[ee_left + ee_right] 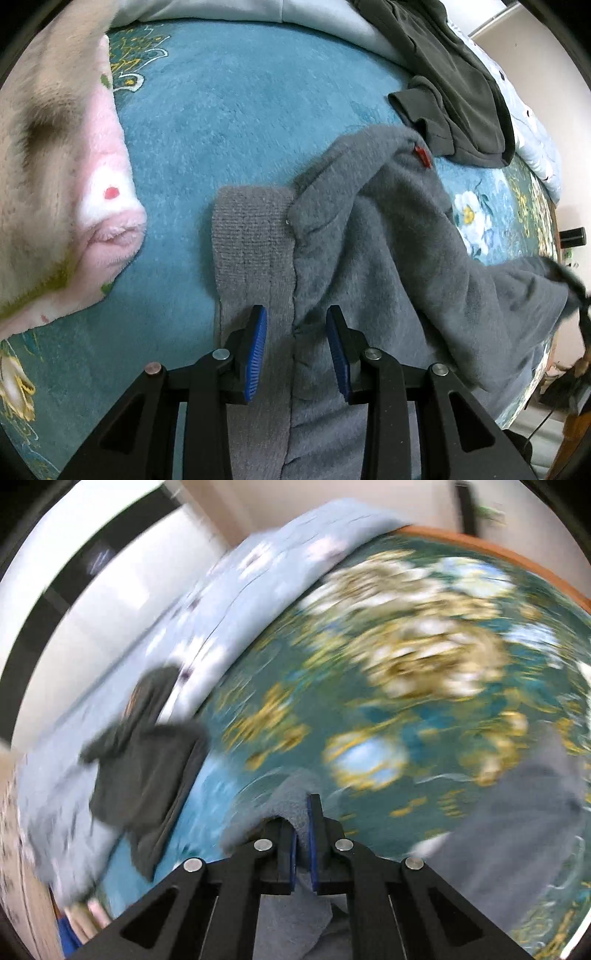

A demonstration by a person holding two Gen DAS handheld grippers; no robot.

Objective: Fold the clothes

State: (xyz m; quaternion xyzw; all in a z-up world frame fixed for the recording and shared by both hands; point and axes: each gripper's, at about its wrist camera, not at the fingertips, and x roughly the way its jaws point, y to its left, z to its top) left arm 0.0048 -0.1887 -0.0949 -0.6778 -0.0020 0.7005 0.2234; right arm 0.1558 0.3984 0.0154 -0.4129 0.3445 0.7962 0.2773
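Three garments on one teal bedspread (229, 110): left claw (297, 350) released over the grey fleece (369, 240); right claw (303, 834) grasping its edge; dark garment (454, 88) at 1 o'clock, pink one (103, 177) at 9.

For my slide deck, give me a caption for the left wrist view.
Open left gripper hovers over the grey fleece garment spread on the teal floral blanket.

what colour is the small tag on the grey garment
Red tag; the grey garment shows best in the left wrist view.
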